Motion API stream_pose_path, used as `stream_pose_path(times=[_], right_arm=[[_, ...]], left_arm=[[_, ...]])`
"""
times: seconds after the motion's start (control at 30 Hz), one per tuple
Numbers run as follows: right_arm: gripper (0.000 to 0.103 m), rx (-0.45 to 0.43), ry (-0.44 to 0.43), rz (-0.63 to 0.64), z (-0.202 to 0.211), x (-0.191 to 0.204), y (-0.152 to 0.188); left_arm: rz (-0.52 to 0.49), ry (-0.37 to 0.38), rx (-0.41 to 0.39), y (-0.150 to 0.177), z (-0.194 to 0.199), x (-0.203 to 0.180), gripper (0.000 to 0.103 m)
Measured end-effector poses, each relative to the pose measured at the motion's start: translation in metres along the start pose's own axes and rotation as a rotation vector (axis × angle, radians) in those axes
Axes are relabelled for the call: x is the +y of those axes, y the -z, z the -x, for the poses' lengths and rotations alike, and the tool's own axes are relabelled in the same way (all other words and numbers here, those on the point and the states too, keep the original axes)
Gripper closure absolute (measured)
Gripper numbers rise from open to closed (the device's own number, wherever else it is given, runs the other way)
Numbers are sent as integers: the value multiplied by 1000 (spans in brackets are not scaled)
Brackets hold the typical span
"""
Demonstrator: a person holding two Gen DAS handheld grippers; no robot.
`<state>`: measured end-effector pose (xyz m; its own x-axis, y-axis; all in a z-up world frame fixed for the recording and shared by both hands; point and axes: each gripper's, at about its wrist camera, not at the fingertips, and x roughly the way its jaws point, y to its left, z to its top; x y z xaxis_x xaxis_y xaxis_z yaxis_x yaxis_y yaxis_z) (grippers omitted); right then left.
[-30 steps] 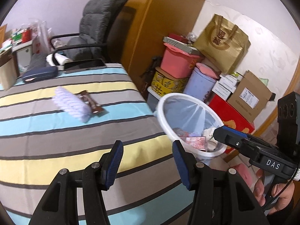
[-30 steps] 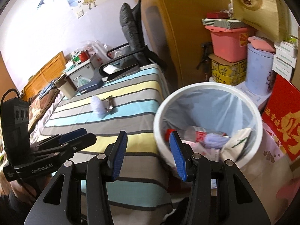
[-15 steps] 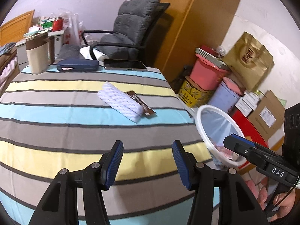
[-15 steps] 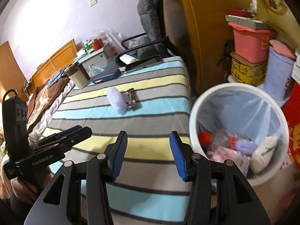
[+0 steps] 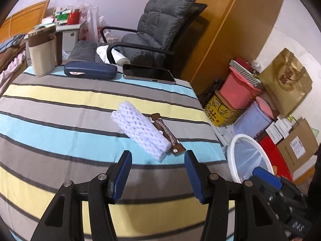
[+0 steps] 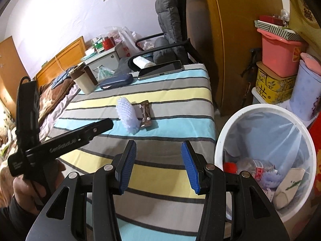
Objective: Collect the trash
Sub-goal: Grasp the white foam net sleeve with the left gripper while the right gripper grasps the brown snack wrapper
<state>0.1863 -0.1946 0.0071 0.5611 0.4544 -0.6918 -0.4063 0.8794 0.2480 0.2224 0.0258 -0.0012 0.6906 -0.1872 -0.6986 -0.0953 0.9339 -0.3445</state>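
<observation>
A white foam net sleeve (image 5: 140,131) lies on the striped tablecloth (image 5: 60,108), with a brown snack wrapper (image 5: 166,135) touching its right side. Both also show in the right wrist view: the sleeve (image 6: 127,115) and the wrapper (image 6: 145,113). My left gripper (image 5: 157,173) is open and empty, just short of the sleeve's near end. My right gripper (image 6: 158,163) is open and empty over the table's near right part. A white trash bin (image 6: 264,156) with a clear liner stands on the floor to the right, holding a bottle and several scraps.
At the table's far edge are a beige jug (image 5: 43,54), a blue glasses case (image 5: 90,70) and a phone (image 5: 148,76). A grey chair (image 5: 152,32) stands behind. Boxes, a pink bucket (image 5: 238,92) and a gold bag (image 5: 286,82) crowd the right wall.
My left gripper has swung from the bin toward the foam sleeve and come close to it. My right gripper has drawn back from over the bin toward the table. Both stayed open.
</observation>
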Motion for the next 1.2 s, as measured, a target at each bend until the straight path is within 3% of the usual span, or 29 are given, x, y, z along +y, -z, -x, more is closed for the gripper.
stream_pose_path(times=[0.3, 0.4, 0.57, 0.6, 0.63, 0.67, 1.0, 1.2], right_arm=[[54, 28, 14, -24, -16, -16, -7], [54, 36, 15, -31, -22, -20, -10], [54, 45, 10, -28, -29, -20, -12], [54, 46, 9, -26, -30, -19, -12], [54, 47, 5, -22, -31, -18, -12], [54, 48, 0, -18, -31, -17, -13], [57, 75, -42, 56, -54, 3, -22], [57, 99, -37, 104, -77, 13, -28]], left_arm=[[44, -14, 36, -12, -45, 5, 50], [60, -17, 61, -14, -59, 9, 62], [55, 0, 67, -13, -58, 14, 74], [47, 1, 66, -12, -55, 13, 78], [34, 2, 66, -12, -52, 13, 89], [22, 3, 68, -11, -48, 14, 91], [-48, -22, 40, -4, -4, 34, 92], [-94, -22, 69, -1, 8, 48, 92]])
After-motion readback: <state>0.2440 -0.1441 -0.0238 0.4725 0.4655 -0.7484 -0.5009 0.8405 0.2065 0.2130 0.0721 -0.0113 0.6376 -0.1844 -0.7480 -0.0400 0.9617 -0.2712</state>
